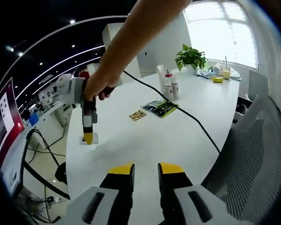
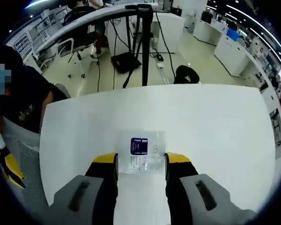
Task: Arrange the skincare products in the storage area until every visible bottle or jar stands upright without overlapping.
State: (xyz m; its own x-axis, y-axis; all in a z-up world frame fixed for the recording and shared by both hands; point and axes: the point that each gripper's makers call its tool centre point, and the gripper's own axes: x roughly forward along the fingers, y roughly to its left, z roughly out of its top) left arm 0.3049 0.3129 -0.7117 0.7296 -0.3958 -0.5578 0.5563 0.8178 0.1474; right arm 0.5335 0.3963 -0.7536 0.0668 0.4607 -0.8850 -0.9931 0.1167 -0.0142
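A small clear sachet (image 2: 141,157) with a dark blue jar shape at its top lies flat on the white table (image 2: 201,122). My right gripper (image 2: 141,159) stands open with the sachet between its yellow fingertips. The left gripper view shows the same gripper (image 1: 88,137) in a person's hand, pointing down at the sachet (image 1: 92,139) near the table's left edge. My left gripper (image 1: 146,168) is open and holds nothing, above the near part of the table. Several upright white bottles (image 1: 168,85) stand together at the far side. A gold packet (image 1: 138,115) and a green-black packet (image 1: 160,108) lie flat before them.
A black cable (image 1: 196,123) runs across the table (image 1: 145,140) past the packets. A potted plant (image 1: 191,57) and small clutter (image 1: 219,75) sit at the far end. A mesh chair (image 1: 253,154) stands at the right. A person in dark clothes (image 2: 23,101) sits by the table's left edge.
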